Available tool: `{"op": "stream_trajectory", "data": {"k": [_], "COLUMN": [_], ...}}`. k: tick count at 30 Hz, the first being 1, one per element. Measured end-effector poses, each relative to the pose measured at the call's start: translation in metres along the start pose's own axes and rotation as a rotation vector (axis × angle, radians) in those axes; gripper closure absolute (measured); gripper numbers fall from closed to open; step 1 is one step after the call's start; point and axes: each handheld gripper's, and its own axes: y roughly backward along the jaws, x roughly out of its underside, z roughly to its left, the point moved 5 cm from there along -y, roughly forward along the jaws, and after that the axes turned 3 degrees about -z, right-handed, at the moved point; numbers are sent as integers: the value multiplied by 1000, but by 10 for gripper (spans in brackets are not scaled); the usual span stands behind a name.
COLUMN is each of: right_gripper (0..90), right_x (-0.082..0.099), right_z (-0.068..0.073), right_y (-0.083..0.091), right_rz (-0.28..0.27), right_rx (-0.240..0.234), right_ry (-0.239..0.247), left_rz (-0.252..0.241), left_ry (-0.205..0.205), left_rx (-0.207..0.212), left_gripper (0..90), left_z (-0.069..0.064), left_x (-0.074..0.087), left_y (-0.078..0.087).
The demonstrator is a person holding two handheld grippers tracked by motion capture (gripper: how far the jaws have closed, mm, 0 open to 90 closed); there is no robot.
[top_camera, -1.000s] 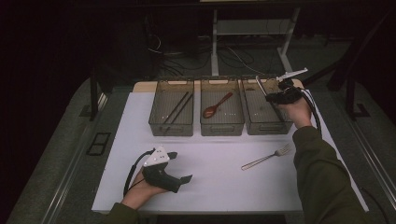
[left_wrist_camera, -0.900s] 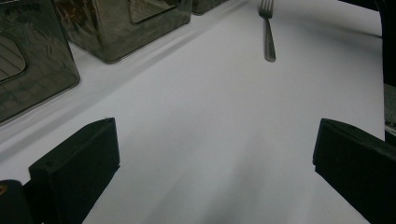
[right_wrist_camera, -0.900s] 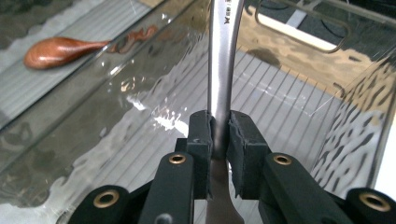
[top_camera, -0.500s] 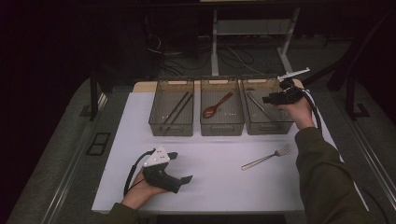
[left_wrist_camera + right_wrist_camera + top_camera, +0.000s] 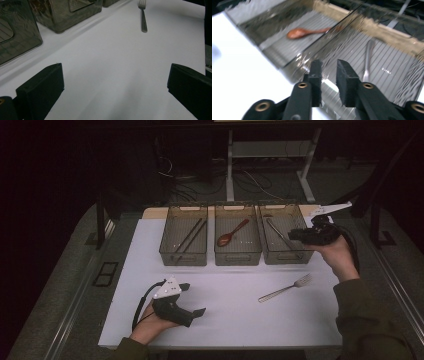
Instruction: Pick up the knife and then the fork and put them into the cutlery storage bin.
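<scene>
Nearest first, all places told from the white mat:

Left gripper: rests in the person's left hand at the mat's near left part; its jaws stand spread wide, with bare mat between them and nothing held or touched, as the left gripper view shows.

Fork: lies flat on the mat's near right part, tines toward the far right, apart from both grippers; in the left gripper view it lies well ahead of the spread jaws, beyond and a little right of the gap.

Right gripper: held up in the person's right hand over the mat's far right edge, above the right tray; its jaws have just been closing and stand nearly together with a narrow gap, nothing between them, seen in the right gripper view. The fork is nearer than this gripper and below it.

Right tray: at the mat's far edge, right of the row; a metal utensil lies in it, just beyond the jaw tips.

Middle tray: at the far edge, centre; holds a reddish wooden spoon.

Left tray: at the far edge, left of the row; holds dark chopsticks.
</scene>
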Motion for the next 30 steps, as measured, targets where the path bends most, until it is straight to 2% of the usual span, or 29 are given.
{"op": "stream_trajectory", "data": {"k": [7,12,21,30], "right_gripper": [880,888,889,890], "right_x": [31,50,77,102], "right_z": [22,34,41,39], "right_y": [8,7,-4,-22], "right_rz": [61,95,175,312], "right_rx": [-35,-52,-55,-31], "right_ry": [29,43,58,82], "left_rz": [-5,-8,-3,0], "left_ry": [-1,-2,-4,-10], "left_rx": [-1,-2,-2,-2], "left_gripper": [0,0,0,0], "left_z": [0,-1,-1,0], "left_x": [0,0,0,1], "left_y": [0,1,0,0]}}
